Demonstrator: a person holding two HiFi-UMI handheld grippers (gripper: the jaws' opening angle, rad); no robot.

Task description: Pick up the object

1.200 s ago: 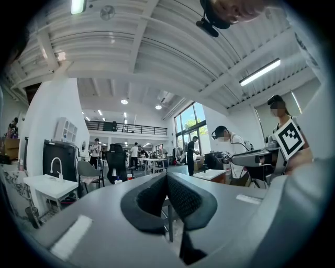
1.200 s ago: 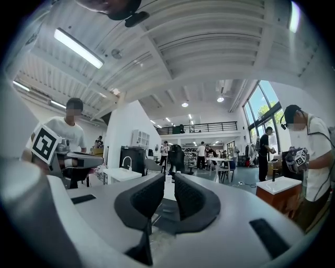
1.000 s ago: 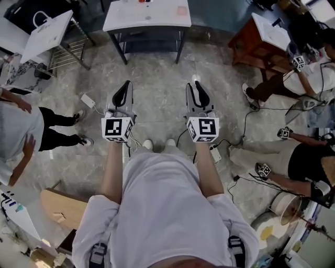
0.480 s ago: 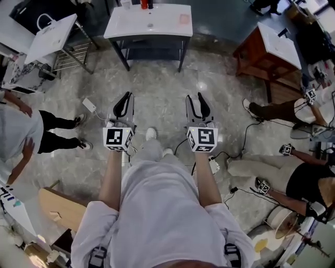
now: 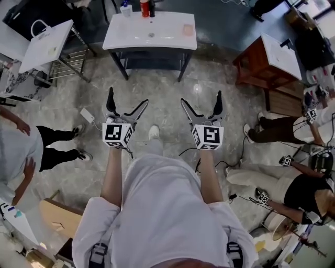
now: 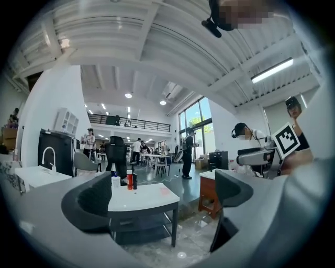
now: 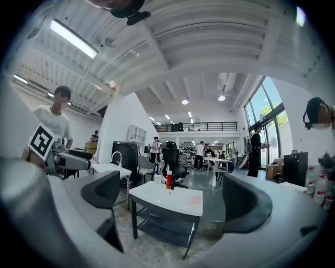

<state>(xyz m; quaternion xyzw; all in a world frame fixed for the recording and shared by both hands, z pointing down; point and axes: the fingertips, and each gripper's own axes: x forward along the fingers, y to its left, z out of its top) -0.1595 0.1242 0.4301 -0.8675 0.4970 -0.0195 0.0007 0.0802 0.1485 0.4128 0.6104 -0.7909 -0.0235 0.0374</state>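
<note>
At the far left a person in a grey shirt and black trousers [image 5: 21,144] stands on the pale marbled stone floor [image 5: 167,78], near a slanted white side table with a curved tap [image 5: 47,44]. The left tongs [image 5: 127,98], with the black-and-white marker cube [image 5: 118,134] at the base, are held out over the floor. Their two black-padded jaws are spreading wide with nothing between them, and the left gripper view shows only the room beyond the left tongs [image 6: 163,196]. Straight ahead, well apart from both tongs, stands the white-topped table with a dark metal frame [image 5: 157,39]. On its far edge, from left to right, are a white bottle with a blue cap [image 5: 125,9], a red bottle [image 5: 144,7] and a small dark bottle [image 5: 152,8], close together. A flat pink square [image 5: 188,30] lies alone near the table's right end. Which of these is the object to pick up cannot be told; none is touched. The right tongs [image 5: 201,98], behind their own marker cube [image 5: 208,137], are likewise opening wide and empty. The right gripper view looks through the gap of the right tongs [image 7: 172,196] at that same table. Further right stands a brown wooden table with a white top [image 5: 272,57], and beyond it people sit on the floor [image 5: 272,175] among cables.
</note>
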